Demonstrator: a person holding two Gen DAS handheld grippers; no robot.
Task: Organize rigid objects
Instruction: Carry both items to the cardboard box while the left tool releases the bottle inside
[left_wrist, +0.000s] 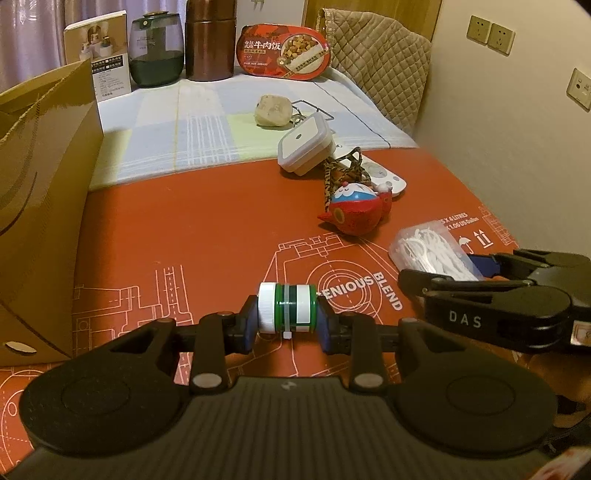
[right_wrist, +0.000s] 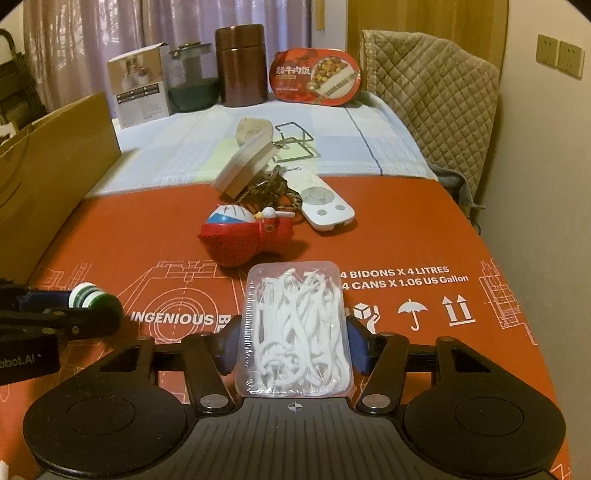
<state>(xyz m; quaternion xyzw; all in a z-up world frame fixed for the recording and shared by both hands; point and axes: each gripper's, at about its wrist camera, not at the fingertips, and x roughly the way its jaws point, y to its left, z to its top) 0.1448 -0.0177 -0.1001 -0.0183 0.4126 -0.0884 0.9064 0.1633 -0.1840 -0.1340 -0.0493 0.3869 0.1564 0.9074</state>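
Observation:
A small green and white bottle (left_wrist: 286, 308) lies sideways between the blue pads of my left gripper (left_wrist: 286, 325), which is shut on its two ends just above the red printed cardboard sheet (left_wrist: 184, 229). The bottle (right_wrist: 86, 293) also shows at the left edge of the right wrist view. My right gripper (right_wrist: 293, 343) is shut on a clear plastic box of white floss picks (right_wrist: 295, 325), its pads pressing the box's long sides. That box (left_wrist: 428, 251) appears at the right in the left wrist view, close beside my left gripper.
A tall cardboard box (left_wrist: 44, 184) stands on the left. Ahead lie a red and white toy (right_wrist: 240, 236), a white remote (right_wrist: 321, 199), a tilted square white container (right_wrist: 245, 166), a wire stand (right_wrist: 293, 142) and a pale lump (left_wrist: 271, 110). Jars and a food package (left_wrist: 282, 51) line the back.

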